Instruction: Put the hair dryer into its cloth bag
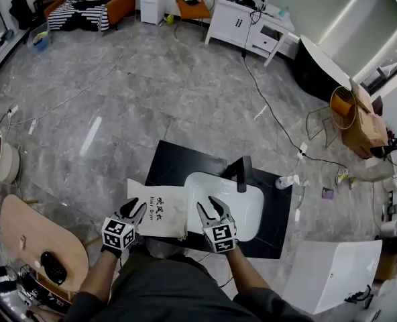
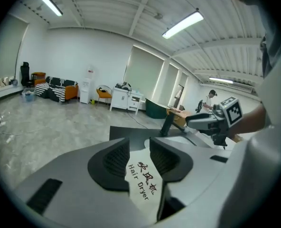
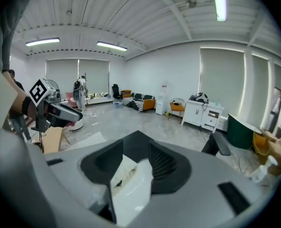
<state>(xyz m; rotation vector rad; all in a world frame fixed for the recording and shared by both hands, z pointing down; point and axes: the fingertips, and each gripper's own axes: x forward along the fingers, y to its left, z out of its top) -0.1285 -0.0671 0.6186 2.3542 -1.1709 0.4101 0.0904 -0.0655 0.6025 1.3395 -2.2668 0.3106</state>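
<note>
A white cloth bag (image 1: pixel 161 210) printed "Hair Dryer" hangs between my two grippers over the left end of a black countertop (image 1: pixel 178 159). My left gripper (image 1: pixel 133 205) is shut on the bag's left side. In the left gripper view the printed cloth (image 2: pixel 143 184) fills the gap between the jaws (image 2: pixel 139 153). My right gripper (image 1: pixel 212 205) is shut on the bag's right edge, and in the right gripper view the cloth (image 3: pixel 124 177) sits between its jaws (image 3: pixel 136 163). I cannot make out a hair dryer in any view.
A white sink (image 1: pixel 249 210) with a black faucet (image 1: pixel 242 173) is set in the countertop to the right of the bag. A wooden table (image 1: pixel 24 233) stands at the lower left and a white panel (image 1: pixel 332 274) at the lower right. A cable (image 1: pixel 272 113) runs across the floor.
</note>
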